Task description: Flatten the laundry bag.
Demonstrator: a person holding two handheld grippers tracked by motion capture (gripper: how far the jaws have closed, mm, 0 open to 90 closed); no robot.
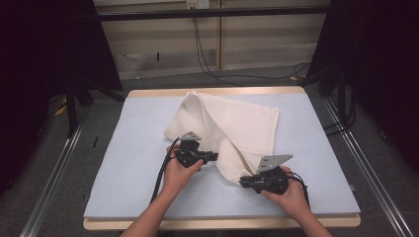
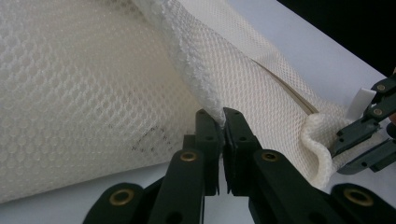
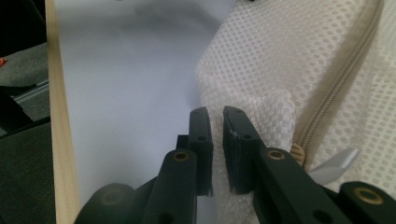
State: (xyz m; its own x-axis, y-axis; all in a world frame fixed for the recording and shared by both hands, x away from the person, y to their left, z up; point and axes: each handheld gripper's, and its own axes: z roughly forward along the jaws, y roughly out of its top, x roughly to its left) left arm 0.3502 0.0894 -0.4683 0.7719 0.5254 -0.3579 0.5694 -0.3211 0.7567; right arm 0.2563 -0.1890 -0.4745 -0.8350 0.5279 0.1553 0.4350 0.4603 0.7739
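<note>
A cream mesh bag [image 1: 232, 131] lies crumpled at the centre of the bench [image 1: 123, 163], which is covered by a pale blue mat. One fold rises toward 12 o'clock and a narrow corner trails toward 5 o'clock. The left tool [image 1: 210, 157], held in the person's left hand [image 1: 179, 173], sits at the bag's 8 o'clock edge. In the left gripper view its jaws are pressed together on a raised ridge of mesh [image 2: 205, 88]. The right tool [image 1: 243, 181], in the right hand [image 1: 289, 192], meets the trailing corner at 5 o'clock. In the right gripper view its jaws stand slightly apart, with a small fold of mesh [image 3: 268, 112] just ahead of them, beside the bag's zip [image 3: 336, 88] and pull tab [image 3: 334, 163].
</note>
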